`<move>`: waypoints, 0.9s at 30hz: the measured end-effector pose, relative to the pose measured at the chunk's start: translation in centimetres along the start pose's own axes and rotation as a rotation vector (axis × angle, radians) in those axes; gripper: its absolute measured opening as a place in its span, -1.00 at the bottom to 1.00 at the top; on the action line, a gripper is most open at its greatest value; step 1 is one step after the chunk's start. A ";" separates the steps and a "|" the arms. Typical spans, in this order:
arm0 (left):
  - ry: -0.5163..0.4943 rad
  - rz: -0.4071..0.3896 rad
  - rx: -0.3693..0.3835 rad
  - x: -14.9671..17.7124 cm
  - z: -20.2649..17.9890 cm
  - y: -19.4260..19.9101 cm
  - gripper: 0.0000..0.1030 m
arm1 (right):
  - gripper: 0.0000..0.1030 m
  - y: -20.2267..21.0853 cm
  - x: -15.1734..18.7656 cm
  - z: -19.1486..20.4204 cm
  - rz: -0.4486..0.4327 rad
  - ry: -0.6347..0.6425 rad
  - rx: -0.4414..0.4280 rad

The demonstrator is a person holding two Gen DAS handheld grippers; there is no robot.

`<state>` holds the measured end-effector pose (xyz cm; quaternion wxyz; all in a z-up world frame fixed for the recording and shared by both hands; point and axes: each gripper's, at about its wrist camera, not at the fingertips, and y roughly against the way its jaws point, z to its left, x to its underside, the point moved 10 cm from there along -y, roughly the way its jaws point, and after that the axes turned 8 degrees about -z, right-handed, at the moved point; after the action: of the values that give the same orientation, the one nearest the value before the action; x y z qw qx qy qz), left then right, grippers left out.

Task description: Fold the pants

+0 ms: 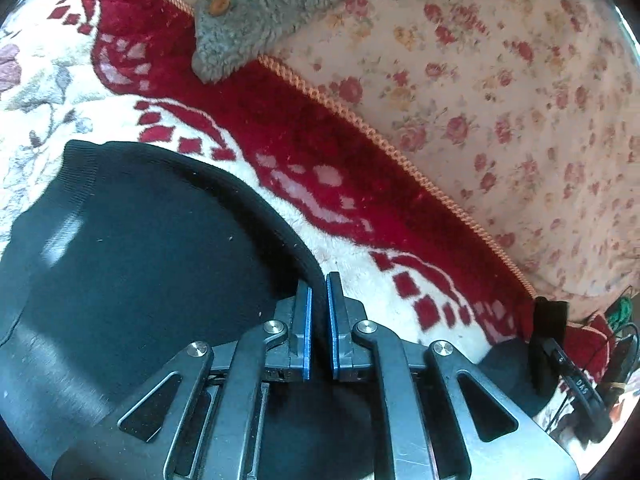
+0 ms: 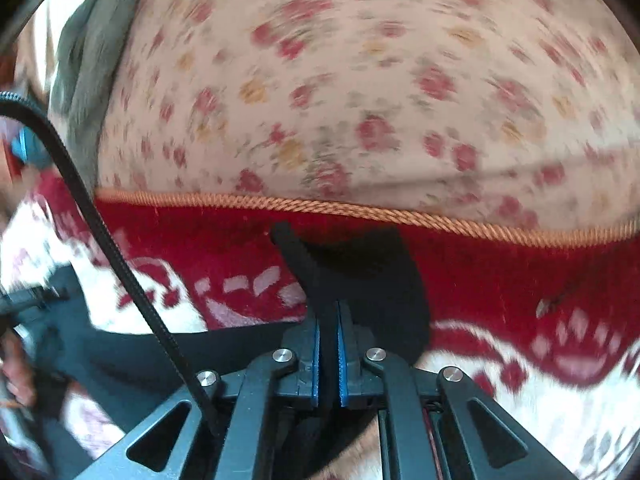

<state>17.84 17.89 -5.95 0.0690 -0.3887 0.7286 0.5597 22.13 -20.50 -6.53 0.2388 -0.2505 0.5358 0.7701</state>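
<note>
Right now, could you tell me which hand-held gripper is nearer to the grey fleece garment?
Probably left. The left hand-held gripper pinches the black pants, with the grey fleece garment directly ahead. The right hand-held gripper sees it only at its far-left edge.

Red-white rug (image 1: 320, 184), floral sheet (image 1: 500, 100), grey fleece (image 1: 256, 12)
</note>
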 end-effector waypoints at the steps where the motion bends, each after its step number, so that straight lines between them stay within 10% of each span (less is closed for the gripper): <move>1: -0.004 -0.009 0.003 -0.1 0.0 0.6 -0.90 | -0.90 0.7 -0.1 -0.5 -0.011 -0.040 -0.022; 27: -0.072 -0.144 0.093 4.4 0.2 14.9 -0.91 | -0.90 14.6 6.3 -3.7 -0.174 -0.400 -0.204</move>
<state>5.14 16.96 2.93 0.1531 -0.4159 0.7210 0.5326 8.56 -27.92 -1.36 0.3790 -0.1612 0.3737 0.8311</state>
